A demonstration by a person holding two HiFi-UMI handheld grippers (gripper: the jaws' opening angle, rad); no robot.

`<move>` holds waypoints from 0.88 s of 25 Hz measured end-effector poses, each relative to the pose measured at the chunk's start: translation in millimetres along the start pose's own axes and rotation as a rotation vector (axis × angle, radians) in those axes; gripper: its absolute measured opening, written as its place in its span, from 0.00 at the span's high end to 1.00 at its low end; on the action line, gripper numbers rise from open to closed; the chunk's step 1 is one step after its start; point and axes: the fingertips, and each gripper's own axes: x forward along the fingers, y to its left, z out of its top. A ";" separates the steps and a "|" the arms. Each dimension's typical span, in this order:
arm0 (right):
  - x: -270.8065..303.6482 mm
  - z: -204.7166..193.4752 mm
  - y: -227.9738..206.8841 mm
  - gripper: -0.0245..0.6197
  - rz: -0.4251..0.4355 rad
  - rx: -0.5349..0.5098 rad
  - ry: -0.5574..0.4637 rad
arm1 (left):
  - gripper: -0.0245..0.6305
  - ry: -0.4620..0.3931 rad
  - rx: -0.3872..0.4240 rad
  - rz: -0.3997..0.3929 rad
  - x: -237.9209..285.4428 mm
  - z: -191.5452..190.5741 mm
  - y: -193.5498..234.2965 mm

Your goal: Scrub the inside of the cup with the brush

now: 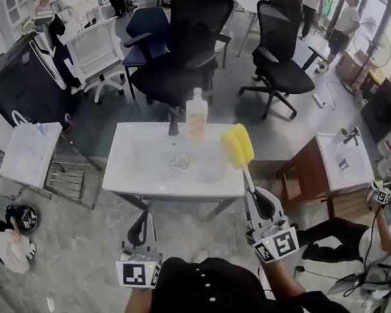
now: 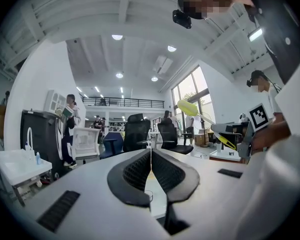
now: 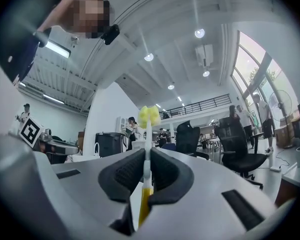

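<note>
A clear glass cup [image 1: 181, 161] stands in the basin of the white sink [image 1: 137, 178] in front of me, in the head view. My right gripper [image 1: 254, 199] hovers at the sink's near right corner, shut on the white handle of a brush [image 1: 238, 145] whose yellow sponge head rises over the sink's right side. In the right gripper view the handle runs up between the closed pads to the yellow head [image 3: 149, 115]. My left gripper [image 1: 142, 223] hangs short of the sink's front edge, shut and empty. Its pads [image 2: 140, 173] meet with nothing between them.
A soap bottle [image 1: 196, 113] and a dark faucet [image 1: 174, 120] stand at the sink's back edge. Black office chairs [image 1: 182, 51] crowd behind it. A small white table [image 1: 29, 152] and wire rack [image 1: 68, 175] are left, a wooden stand with a second basin [image 1: 342, 158] right.
</note>
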 end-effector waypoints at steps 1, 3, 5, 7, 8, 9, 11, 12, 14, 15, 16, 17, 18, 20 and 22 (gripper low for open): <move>2.9 -1.1 -1.2 0.90 0.003 0.002 0.002 | 0.92 0.005 0.004 0.002 1.5 -0.3 0.7; 9.3 -3.8 -2.6 0.90 0.009 0.004 0.005 | 0.92 0.013 0.007 0.008 4.2 -1.3 3.9; 17.2 -6.8 -4.0 0.90 0.013 0.009 0.008 | 0.92 0.019 0.007 0.010 8.2 -2.9 8.5; 25.2 -11.6 -4.9 0.90 0.015 0.013 0.015 | 0.92 0.032 0.015 0.006 12.7 -7.6 13.3; 29.6 -14.5 -5.5 0.90 0.016 0.014 0.018 | 0.92 0.036 0.018 0.003 15.9 -10.1 16.0; 34.5 -17.3 -6.3 0.90 0.017 0.015 0.018 | 0.92 0.036 0.018 0.000 20.4 -12.0 18.8; 46.2 -22.5 -9.4 0.90 0.017 0.014 0.018 | 0.92 0.035 0.013 -0.005 32.8 -16.3 25.4; 53.3 -24.9 -11.2 0.90 0.016 0.012 0.018 | 0.92 0.032 0.007 -0.008 40.6 -17.6 29.3; 68.6 -28.3 -13.9 0.90 0.015 0.004 0.019 | 0.92 0.019 -0.011 -0.013 57.8 -16.6 38.7; 76.9 -28.9 -15.0 0.90 0.016 -0.003 0.019 | 0.92 0.015 -0.006 -0.018 66.2 -16.0 44.7; 86.0 -28.9 -16.5 0.90 0.016 -0.011 0.019 | 0.92 0.013 0.008 -0.025 74.9 -15.4 51.5; 95.8 -28.7 -18.7 0.90 0.014 -0.016 0.016 | 0.92 0.010 0.021 -0.031 84.0 -14.6 58.8; 106.2 -28.7 -21.4 0.90 0.012 -0.019 0.011 | 0.92 0.006 0.028 -0.036 93.7 -13.8 66.1; 127.8 -28.6 -26.7 0.90 0.004 -0.021 0.002 | 0.92 -0.005 0.006 -0.038 113.8 -10.1 79.2; 149.3 -28.4 -29.6 0.90 -0.001 -0.022 -0.006 | 0.92 -0.014 -0.027 -0.039 132.4 -5.6 91.6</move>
